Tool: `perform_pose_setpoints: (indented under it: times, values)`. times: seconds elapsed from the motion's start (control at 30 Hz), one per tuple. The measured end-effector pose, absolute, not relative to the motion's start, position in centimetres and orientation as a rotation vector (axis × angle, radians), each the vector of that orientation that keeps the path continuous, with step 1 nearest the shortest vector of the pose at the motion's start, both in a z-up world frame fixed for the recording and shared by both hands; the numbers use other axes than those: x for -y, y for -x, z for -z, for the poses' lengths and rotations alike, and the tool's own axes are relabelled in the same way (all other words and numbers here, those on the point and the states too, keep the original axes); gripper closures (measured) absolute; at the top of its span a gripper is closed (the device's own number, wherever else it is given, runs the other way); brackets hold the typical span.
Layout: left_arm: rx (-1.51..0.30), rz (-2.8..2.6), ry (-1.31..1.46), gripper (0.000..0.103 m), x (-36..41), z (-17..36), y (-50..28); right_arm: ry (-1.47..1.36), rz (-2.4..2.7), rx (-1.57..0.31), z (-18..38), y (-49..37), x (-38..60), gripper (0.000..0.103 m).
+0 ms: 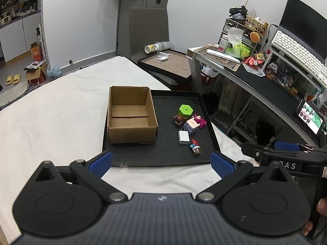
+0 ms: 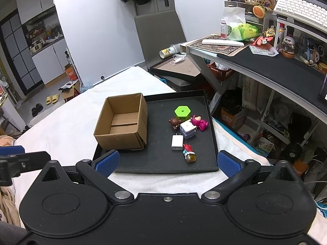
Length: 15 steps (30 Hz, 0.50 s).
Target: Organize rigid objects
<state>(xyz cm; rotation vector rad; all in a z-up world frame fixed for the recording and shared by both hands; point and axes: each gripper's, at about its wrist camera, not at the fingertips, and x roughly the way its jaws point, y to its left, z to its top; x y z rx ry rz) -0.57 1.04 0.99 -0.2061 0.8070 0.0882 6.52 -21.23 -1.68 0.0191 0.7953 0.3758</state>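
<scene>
**Tray and Box Layout, Both Grippers Clear**

White towelling cloth point(image 1: 51, 112) covers the bed that carries a shallow black rectangular tray point(image 1: 163, 153). Beyond the bed stand a grey chair point(image 2: 159, 32) and a cluttered desk with a white keyboard point(image 1: 296, 49).

**Tray contents**
- Open brown cardboard box point(image 1: 130, 116): stands on the left part of the tray, flaps up, nothing visible inside.
- Green hexagonal plastic container point(image 2: 182, 112): farthest item of the group on the right part of the tray.
- Brown round-headed figurine point(image 2: 174, 123): lying just in front of the container, touching it.
- Pink plush-style figurine point(image 2: 200, 123): lying to the right of the brown one.
- Pale lilac-and-white cube-shaped adapter point(image 2: 188, 130): between the two figurines, touching both.
- White flat wall charger point(image 2: 177, 142): lying just in front of the cube.
- Small red-and-blue figurine on a brown base point(image 2: 189, 153): lying nearest the front rim, beside the charger.

**Grippers**
- Left gripper point(image 1: 161, 162): hovers over the cloth at the tray's front rim; jaws spread wide, holding nothing.
- Right gripper point(image 2: 167, 163): hovers at the same rim; jaws spread wide, holding nothing. It appears in the left wrist view at the right edge.
</scene>
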Motion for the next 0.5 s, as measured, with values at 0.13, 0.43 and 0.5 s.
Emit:
perform_pose_setpoints:
  times: [0.13, 0.43, 0.5]
  values:
    - [-0.805, -0.093, 0.208, 0.001, -1.19, -1.04, 0.52, -0.018, -0.373, -0.794, 1.68, -6.51, 21.24, 0.000]
    - [-0.807, -0.093, 0.210, 0.001, -1.51, -1.02, 0.46, -0.020, -0.378, -0.795, 1.76, -6.59, 20.98, 0.000]
    - [-0.814, -0.092, 0.217, 0.001, -1.73, -0.97, 0.37, -0.020, -0.381, -0.797, 1.87, -6.75, 20.96, 0.000]
